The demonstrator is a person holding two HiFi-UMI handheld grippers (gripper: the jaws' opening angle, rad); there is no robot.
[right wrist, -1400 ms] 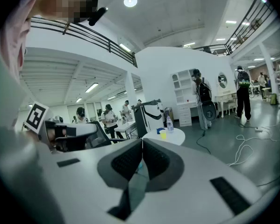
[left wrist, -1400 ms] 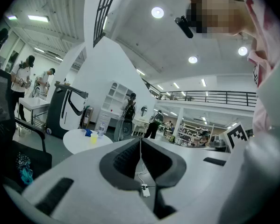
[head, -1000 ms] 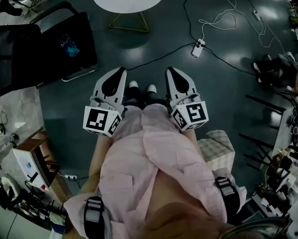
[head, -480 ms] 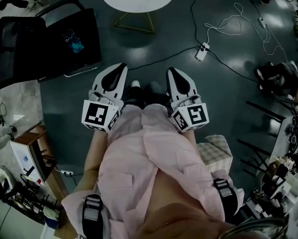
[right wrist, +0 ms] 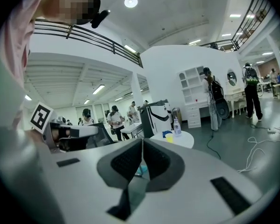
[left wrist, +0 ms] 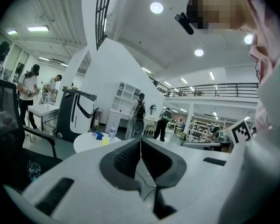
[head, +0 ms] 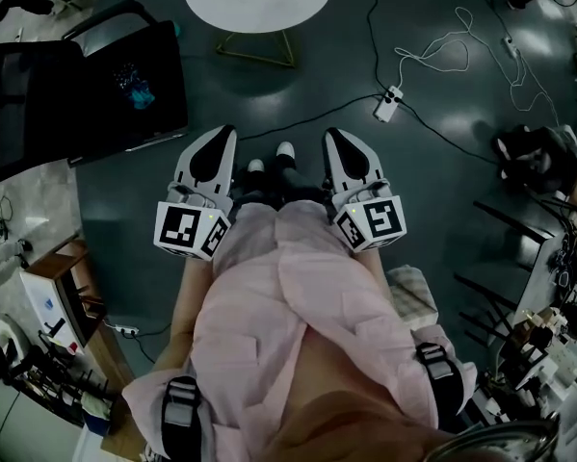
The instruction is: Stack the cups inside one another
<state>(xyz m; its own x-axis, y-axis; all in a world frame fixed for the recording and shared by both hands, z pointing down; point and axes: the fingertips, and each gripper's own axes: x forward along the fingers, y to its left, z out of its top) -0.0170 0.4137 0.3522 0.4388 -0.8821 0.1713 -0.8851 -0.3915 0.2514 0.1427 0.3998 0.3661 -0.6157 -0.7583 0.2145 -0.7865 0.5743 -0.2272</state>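
Both are clenched shut on nothing: left gripper (head: 222,135) and right gripper (head: 334,137) side by side, aimed at the round table (head: 216,3). The cups (left wrist: 105,140) sit up there. Open floor (head: 298,80) in between, chair (head: 76,85) crowding the left, power strip (head: 388,102) off right.

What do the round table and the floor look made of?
Round table: smooth white top, likely laminate or painted wood; its thin brass-coloured wire base looks metal. Floor: dark, glossy coating, perhaps epoxy; pale light reflections show on it.
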